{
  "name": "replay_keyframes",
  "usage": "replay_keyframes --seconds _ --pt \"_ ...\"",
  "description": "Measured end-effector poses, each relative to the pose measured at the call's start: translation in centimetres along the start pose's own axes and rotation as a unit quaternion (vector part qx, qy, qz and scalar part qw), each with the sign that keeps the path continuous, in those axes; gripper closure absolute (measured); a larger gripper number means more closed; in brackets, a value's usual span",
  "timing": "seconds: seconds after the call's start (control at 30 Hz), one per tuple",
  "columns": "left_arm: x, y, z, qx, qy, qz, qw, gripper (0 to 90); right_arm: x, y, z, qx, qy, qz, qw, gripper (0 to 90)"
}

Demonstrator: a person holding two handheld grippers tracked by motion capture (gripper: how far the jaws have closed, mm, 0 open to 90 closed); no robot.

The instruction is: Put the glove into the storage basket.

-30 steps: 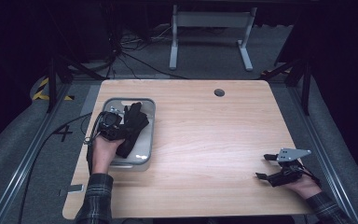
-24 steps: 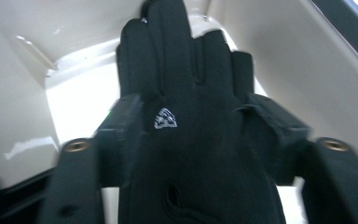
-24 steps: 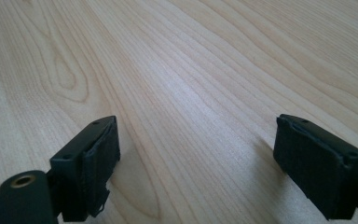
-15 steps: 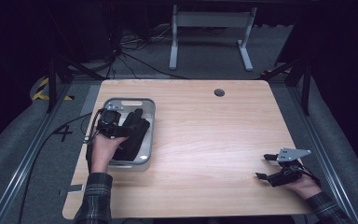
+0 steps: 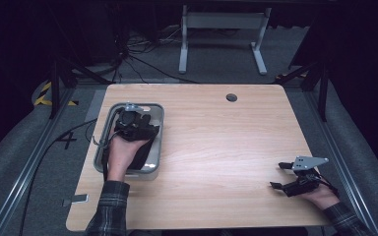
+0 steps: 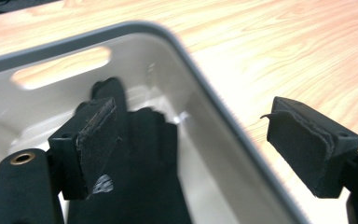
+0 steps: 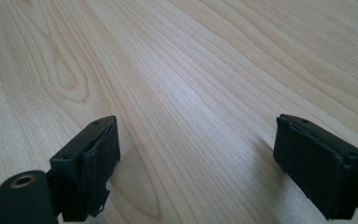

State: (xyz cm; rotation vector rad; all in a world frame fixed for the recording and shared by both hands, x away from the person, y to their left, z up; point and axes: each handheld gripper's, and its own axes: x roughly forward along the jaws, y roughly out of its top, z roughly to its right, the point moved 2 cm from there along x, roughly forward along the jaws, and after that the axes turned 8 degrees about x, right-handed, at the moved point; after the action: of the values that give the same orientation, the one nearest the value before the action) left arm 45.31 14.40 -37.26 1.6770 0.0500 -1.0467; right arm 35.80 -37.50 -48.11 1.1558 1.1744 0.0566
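1. A tray [image 5: 158,135] sits on the left part of the table [image 5: 216,147], near its left edge, with a glove [image 5: 142,152] lying inside it.
2. The left gripper [image 5: 130,120] hangs over the tray, above the glove; in the left gripper view the glove [image 6: 144,158] lies below and between the jaws, apart from both, and the tray's rim [image 6: 205,88] runs under the gap.
3. The right gripper [image 5: 288,177] rests at the table's near right corner, well apart from the tray.
4. A round hole [image 5: 231,97] lies near the table's far edge, right of the tray.
5. A stand [image 5: 221,34] is on the floor behind the table.
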Motion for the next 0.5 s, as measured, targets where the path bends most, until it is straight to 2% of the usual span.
replay_keyframes --seconds 0.23,0.5 --pt "0.1 1.1 3.0 0.023 -0.031 0.015 0.9992 17.2 0.0 0.0 0.0 0.000 0.000 0.000 1.0000 14.7" --pt "1.0 1.7 6.9 0.045 -0.072 0.027 0.9960 17.4 0.0 0.0 0.0 0.000 0.000 0.000 1.0000 14.7"
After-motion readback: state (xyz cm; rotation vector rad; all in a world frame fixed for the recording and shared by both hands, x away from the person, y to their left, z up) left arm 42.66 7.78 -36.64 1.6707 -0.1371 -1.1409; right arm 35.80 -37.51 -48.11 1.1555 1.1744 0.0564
